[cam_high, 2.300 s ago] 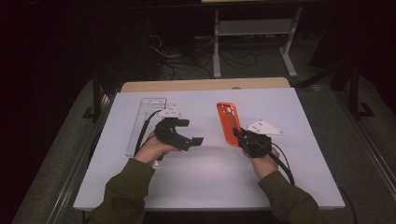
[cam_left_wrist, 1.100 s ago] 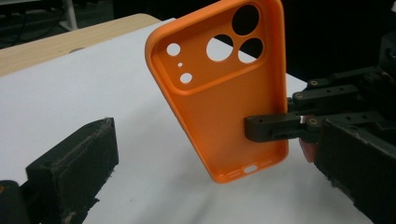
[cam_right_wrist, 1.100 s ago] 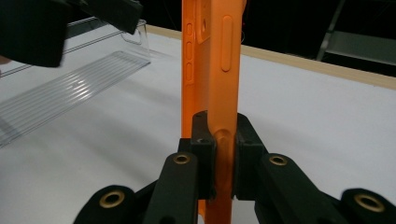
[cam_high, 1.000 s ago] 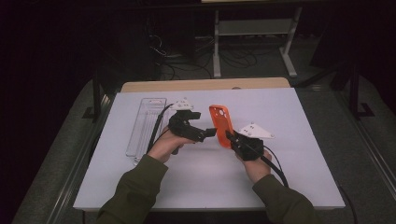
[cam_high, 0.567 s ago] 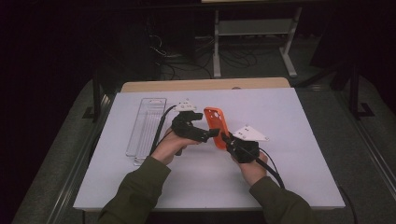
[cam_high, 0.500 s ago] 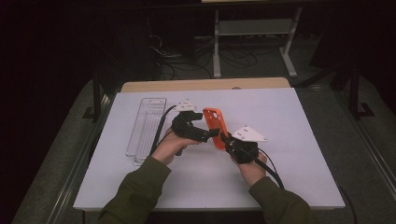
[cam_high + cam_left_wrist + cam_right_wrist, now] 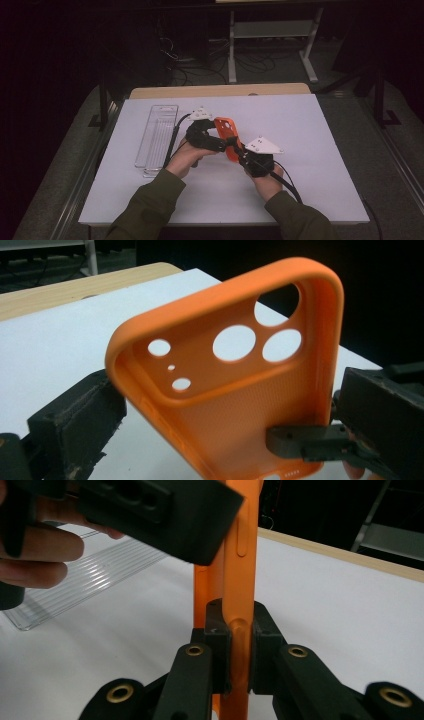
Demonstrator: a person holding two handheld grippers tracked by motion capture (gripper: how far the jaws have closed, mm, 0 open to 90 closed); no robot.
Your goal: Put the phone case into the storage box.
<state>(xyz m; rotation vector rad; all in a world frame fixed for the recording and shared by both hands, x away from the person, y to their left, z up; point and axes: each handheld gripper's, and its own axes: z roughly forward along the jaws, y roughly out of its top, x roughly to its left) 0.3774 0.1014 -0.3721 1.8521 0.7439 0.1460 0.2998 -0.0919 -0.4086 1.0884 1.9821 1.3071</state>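
An orange phone case [image 7: 227, 136] with round camera cutouts is hanging tilted above the middle of the white desk [image 7: 325, 150], its open inside facing left, edge pinched.

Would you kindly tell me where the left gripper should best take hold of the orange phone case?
Across its width, probably: the orange soft-plastic phone case stands upright off the table, its side rim pinched by the right gripper. The left gripper already straddles both long rims, so closing there, below the camera cut-out, seems best.
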